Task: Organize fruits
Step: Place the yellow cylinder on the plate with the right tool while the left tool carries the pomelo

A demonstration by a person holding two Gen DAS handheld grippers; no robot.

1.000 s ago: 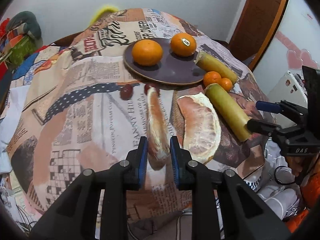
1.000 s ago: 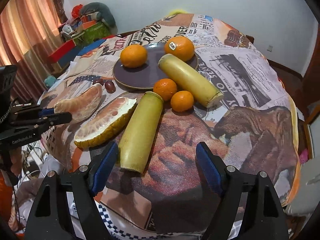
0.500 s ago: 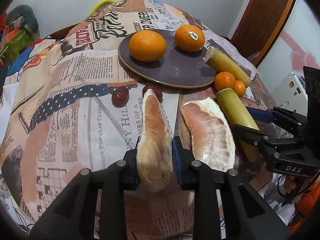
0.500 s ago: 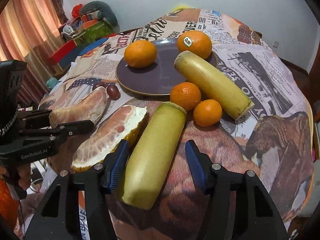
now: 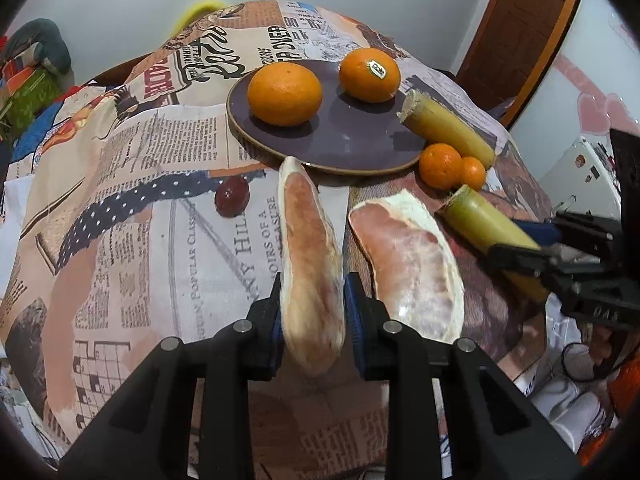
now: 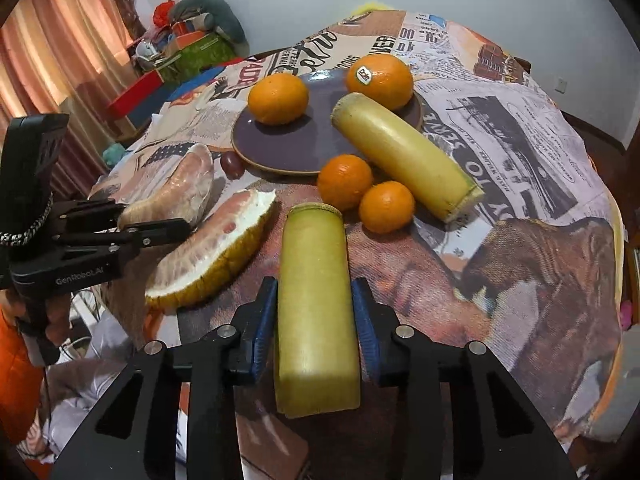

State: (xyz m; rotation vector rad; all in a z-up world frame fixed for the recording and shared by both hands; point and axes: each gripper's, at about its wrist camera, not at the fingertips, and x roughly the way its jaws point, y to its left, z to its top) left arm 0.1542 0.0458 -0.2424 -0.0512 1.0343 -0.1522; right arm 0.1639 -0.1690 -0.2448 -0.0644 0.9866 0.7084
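From the left wrist view, the left gripper (image 5: 312, 312) has its jaws pinching the near end of a long peeled pink pomelo segment (image 5: 308, 256), whose far tip reaches toward the round dark purple plate (image 5: 352, 148) on the newspaper-print worktop (image 5: 132, 208). Two large oranges (image 5: 285, 93) sit on the plate; a second, broader pomelo wedge with white pith (image 5: 408, 268) lies just beside the held one. The flesh looks soft and membrane-thin, so a light pinch near the thick middle seems safer than the tapering end, which could tear or sag.

From the right wrist view, the right gripper (image 6: 315, 328) has its jaws pressed against both sides of a pale yellow-green sugarcane-like stalk section (image 6: 314, 300), near its cut end. A second such stalk (image 6: 404, 160) leans on the plate rim, with two small mandarins (image 6: 345, 182) touching it. The stalk appears stiff, fairly heavy and smooth-skinned; held this close to one end it may pivot or slide.
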